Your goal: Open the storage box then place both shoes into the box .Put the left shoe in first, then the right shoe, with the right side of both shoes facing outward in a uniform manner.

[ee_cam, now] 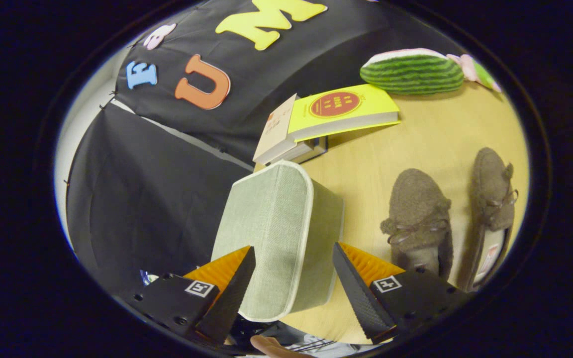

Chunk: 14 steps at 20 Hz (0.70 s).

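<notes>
Storage box (276, 233) lid shut, sitting between the gripper (294, 268) fingers, which are spread wide and not touching it.
Likely lining up for the lid; both shoes (418, 219) (493, 204) wait just beside on table (430, 134), books (326, 119) beyond.

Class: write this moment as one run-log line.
tongs: open, astride box | box: lid shut | shoes: both on table beside box | step: open box, not yet done

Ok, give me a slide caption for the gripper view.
Open gripper straddling the closed fabric storage box, two fuzzy shoes waiting beside it on the table.
</notes>
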Each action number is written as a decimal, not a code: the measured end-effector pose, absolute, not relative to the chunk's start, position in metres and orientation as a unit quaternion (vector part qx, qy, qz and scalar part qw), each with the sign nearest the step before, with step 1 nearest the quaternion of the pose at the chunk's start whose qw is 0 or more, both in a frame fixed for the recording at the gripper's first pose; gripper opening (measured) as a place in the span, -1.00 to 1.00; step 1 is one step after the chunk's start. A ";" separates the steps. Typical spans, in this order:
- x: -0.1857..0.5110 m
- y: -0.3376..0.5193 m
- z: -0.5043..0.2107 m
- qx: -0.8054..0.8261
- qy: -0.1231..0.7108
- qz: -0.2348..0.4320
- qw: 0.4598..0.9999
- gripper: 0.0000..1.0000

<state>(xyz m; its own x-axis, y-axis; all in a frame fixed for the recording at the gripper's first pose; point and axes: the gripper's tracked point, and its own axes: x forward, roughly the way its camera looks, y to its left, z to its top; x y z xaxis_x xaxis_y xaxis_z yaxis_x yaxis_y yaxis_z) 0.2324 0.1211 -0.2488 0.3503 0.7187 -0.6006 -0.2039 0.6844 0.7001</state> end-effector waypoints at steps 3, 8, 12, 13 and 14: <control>0.242 0.136 -0.253 0.282 0.490 0.347 0.748 0.98; 0.234 0.153 -0.261 0.352 0.549 0.376 0.658 0.97; 0.234 0.158 -0.268 0.378 0.572 0.383 0.619 0.73; 0.233 0.156 -0.270 0.377 0.575 0.380 0.619 0.62; 0.234 0.155 -0.269 0.376 0.576 0.380 0.618 0.39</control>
